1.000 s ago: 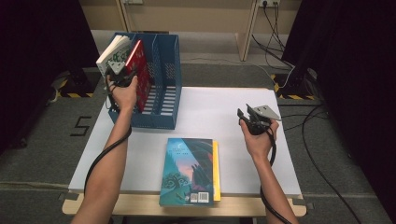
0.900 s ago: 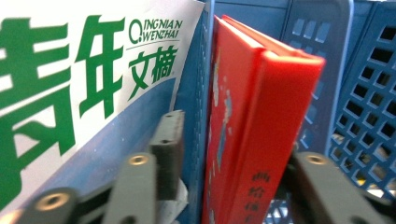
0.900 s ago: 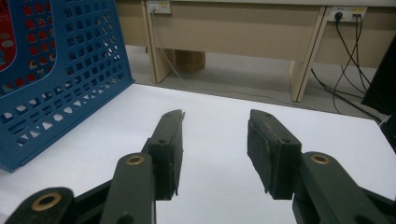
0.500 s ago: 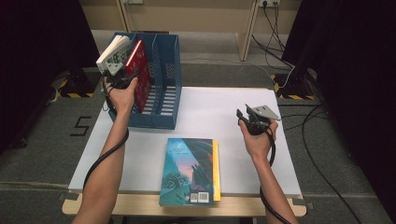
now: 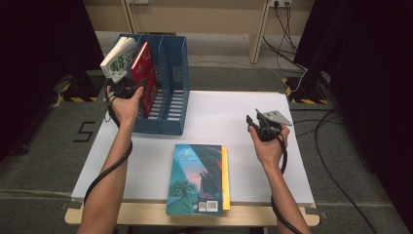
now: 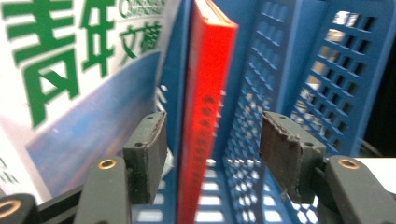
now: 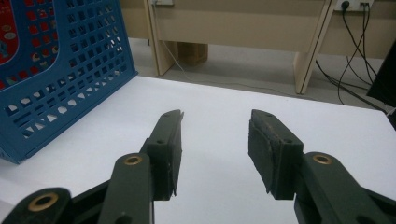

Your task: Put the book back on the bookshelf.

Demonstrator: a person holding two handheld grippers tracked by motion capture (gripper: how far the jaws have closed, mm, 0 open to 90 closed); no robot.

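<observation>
The left claw (image 6: 210, 154) is spreading, jaws just opened astride the upright red book (image 6: 205, 116) inside the blue file rack (image 5: 173, 83).

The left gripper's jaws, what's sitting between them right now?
In the left gripper view, the red book stands upright in the blue rack between the open jaws of the left gripper, which have just been opening; neither pad presses it.

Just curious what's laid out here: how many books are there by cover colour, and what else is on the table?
White book with green lettering: 1
Red book: 1
Teal book lying flat: 1
Blue file rack: 1
Total: 4 things, 3 of them books
</observation>
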